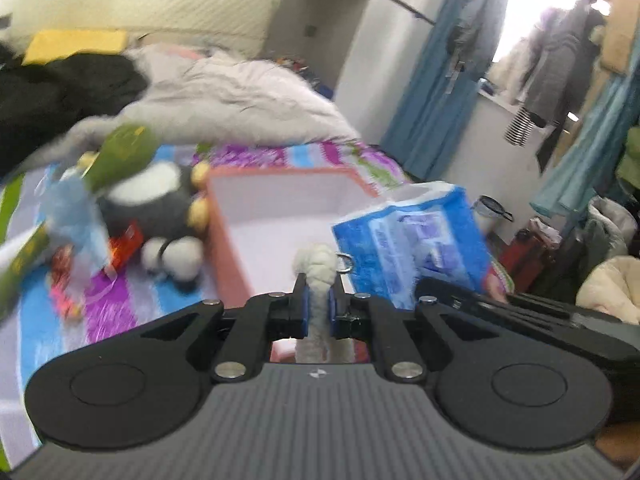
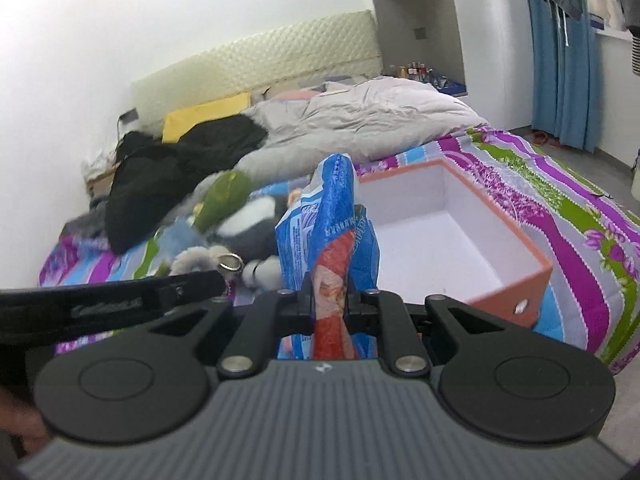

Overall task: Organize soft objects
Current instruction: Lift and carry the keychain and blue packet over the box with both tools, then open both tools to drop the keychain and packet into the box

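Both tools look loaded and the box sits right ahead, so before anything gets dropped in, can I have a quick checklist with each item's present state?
1. Left tool holding its load: ok, shut on a white fuzzy plush piece with a metal ring.
2. Right tool holding its load: ok, shut on the blue plastic package.
3. Orange box open on top: ok, no lid in view.
4. Room inside the box: ok, the visible white interior is bare.
5. Loads above the box opening: cannot tell; both appear near its front edge.
6. Penguin plush and green plush packed: not ok, lying on the bedspread.
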`<state>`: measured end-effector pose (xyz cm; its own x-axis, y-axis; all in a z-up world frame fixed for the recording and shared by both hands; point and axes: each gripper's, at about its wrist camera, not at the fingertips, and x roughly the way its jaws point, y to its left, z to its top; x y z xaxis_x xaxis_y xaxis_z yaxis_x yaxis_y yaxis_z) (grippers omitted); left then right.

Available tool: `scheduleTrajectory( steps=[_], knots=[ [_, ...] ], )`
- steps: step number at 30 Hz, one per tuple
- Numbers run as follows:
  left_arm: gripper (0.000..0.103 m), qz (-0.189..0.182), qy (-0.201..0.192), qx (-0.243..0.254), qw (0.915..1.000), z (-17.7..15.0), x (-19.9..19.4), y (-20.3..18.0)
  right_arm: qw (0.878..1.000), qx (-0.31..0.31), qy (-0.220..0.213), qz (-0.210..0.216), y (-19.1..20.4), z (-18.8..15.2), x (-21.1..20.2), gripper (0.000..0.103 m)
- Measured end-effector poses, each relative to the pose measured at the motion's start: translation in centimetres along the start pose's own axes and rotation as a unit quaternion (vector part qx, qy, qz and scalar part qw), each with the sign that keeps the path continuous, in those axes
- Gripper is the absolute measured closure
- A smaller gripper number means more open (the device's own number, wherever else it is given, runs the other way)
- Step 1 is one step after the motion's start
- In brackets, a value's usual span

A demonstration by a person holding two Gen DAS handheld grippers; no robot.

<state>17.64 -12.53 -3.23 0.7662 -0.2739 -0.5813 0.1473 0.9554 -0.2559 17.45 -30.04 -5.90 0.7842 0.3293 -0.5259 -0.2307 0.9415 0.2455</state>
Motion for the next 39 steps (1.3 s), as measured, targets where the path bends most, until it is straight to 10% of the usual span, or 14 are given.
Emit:
scheduleTrajectory(
  steps=[12, 19, 30, 33, 36, 39],
  knots=[
    [0.092, -0.004, 0.101, 0.024, 0.9946, 7.5, 12.7, -1.2, 0.997, 0.017, 0.014, -0.071, -6.0, 7.6, 7.2, 0.088],
    [0.092, 0.018, 0.155, 0.011, 0.9877, 10.3, 19.8, -0.9, 0.991, 0.039, 0.094, -0.083, -9.3, 8.1, 13.3, 0.088],
    [0.092, 0.038, 0.241, 0.054, 0.9684, 8.1, 26.3, -0.9, 0.975, 0.079, 0.189, -0.085, -13.4, 6.1, 17.8, 0.086],
    [0.091, 0.036, 0.246, 0.04, 0.9677, 7.8, 26.5, -0.7, 0.973, 0.069, 0.201, -0.09, -13.6, 5.7, 18.1, 0.082],
    [0.074, 0.029, 0.245, 0.032, 0.9686, 8.1, 26.5, -0.6, 0.973, 0.074, 0.198, -0.088, -13.9, 5.6, 18.1, 0.049],
    [0.063, 0.028, 0.23, 0.033, 0.9722, 8.4, 25.8, -0.6, 0.975, 0.073, 0.194, -0.086, -13.8, 5.5, 17.8, 0.047]
  ],
)
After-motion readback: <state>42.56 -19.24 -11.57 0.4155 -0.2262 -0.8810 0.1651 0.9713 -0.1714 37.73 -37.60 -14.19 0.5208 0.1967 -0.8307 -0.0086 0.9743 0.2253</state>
